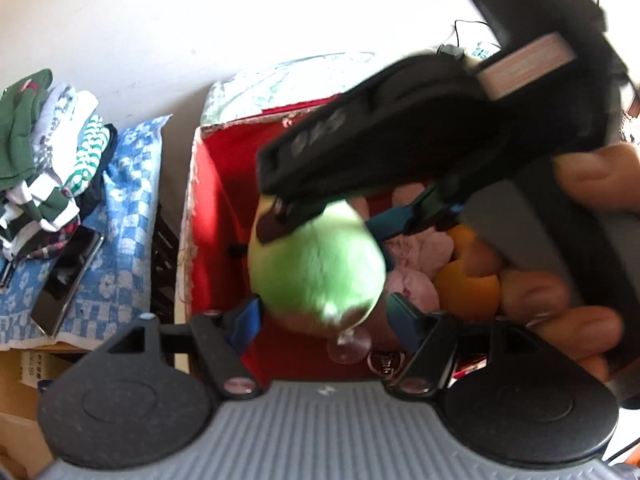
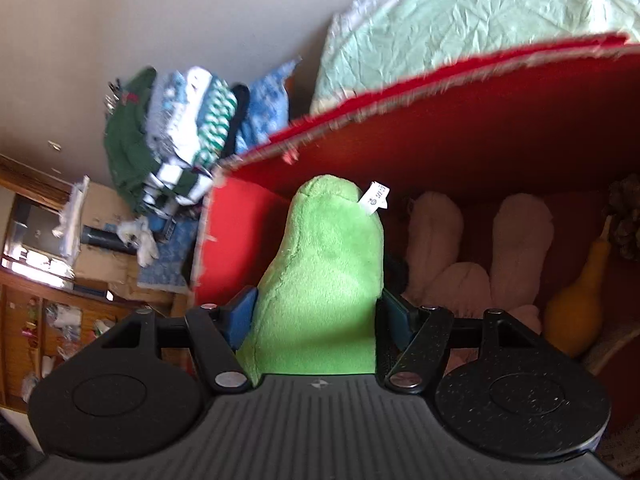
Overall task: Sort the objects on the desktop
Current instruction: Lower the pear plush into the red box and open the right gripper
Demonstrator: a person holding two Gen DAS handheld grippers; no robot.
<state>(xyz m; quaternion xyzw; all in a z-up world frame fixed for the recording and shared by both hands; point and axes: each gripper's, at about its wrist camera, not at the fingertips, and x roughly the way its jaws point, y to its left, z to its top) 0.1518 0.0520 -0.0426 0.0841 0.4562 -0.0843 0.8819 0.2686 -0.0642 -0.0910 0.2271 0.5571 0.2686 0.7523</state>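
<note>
A green pear-shaped plush toy [image 2: 320,280] sits between the blue pads of my right gripper [image 2: 318,312], which is shut on it over the red box [image 2: 460,140]. In the left wrist view the same green plush [image 1: 316,268] hangs in the red box [image 1: 208,208], with the right gripper [image 1: 348,208] gripping it from above. My left gripper [image 1: 324,320] is open with its pads on either side of the plush's lower end. A clear suction cup [image 1: 348,346] hangs under the plush.
Pink plush pieces [image 2: 480,248] and an orange gourd-like toy [image 2: 576,312] lie inside the box. A pile of folded clothes [image 1: 44,148] and a dark phone [image 1: 64,280] rest on a blue checked cloth [image 1: 128,216] left of the box. A pale green sheet [image 2: 460,32] lies behind.
</note>
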